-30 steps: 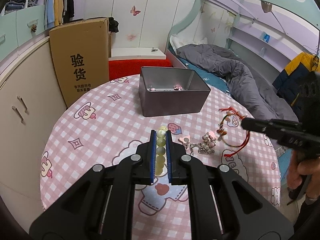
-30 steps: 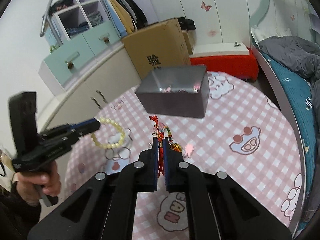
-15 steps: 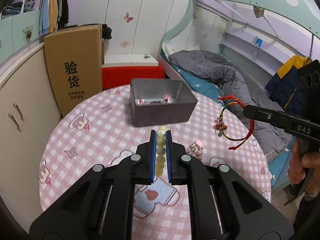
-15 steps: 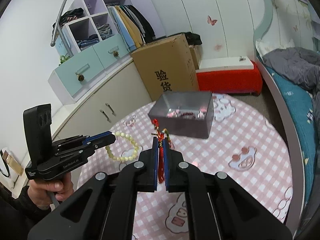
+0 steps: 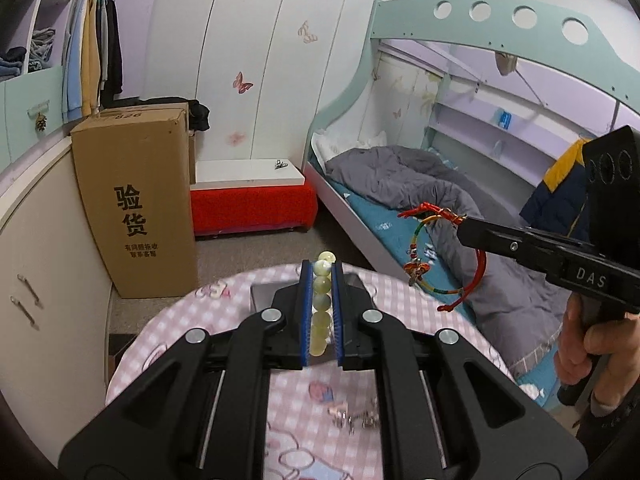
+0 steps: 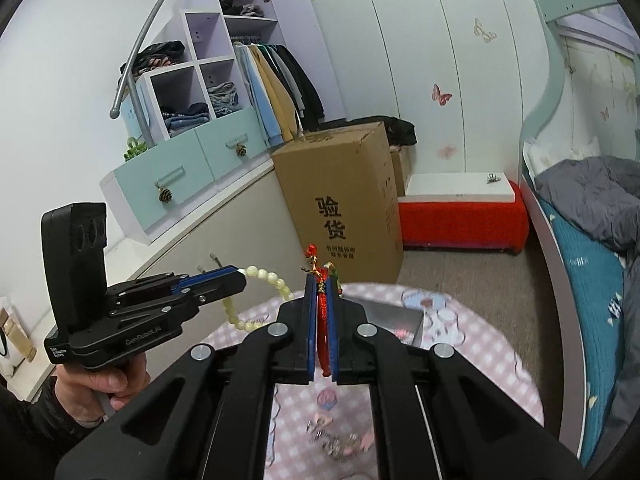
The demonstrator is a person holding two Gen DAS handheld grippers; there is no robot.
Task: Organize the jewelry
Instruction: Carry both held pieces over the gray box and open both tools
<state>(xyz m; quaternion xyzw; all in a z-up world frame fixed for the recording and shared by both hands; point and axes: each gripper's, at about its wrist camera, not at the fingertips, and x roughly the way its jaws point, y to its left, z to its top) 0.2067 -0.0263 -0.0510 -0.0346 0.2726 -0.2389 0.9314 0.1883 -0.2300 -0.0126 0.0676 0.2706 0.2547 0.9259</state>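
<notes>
2 hand-held tongs are raised above a round desk (image 5: pixel 404 300) covered in a pink checked cloth. The left tongs (image 5: pixel 320 276) point forward and roughly level, their blue-lined tips pressed onto a bracelet of pale yellow-green beads (image 5: pixel 321 304); in the right wrist view the rest of that bead loop (image 6: pixel 256 300) hangs free in the air below the tips. The right tongs (image 6: pixel 321 292) are also held high, pinching a red cord bracelet (image 6: pixel 322 336) between their tips. From the left wrist view this bracelet (image 5: pixel 444 256) dangles as an open loop of red, yellow and green cord with small charms, clear of the desk. The right hand (image 5: pixel 580 348) grips the tool's handle at the desk's right edge; the left hand (image 6: pixel 100 384) grips its handle off the left edge.

A gray metal box (image 6: pixel 394 314) sits on the far part of the desk, mostly hidden behind both tongs. A small pile of silver and pink trinkets (image 5: pixel 354 420) lies on the near cloth. Beyond the far rim are bare floor, a tall cardboard box (image 5: pixel 136 200) and a bed (image 5: pixel 400 184) to the right.
</notes>
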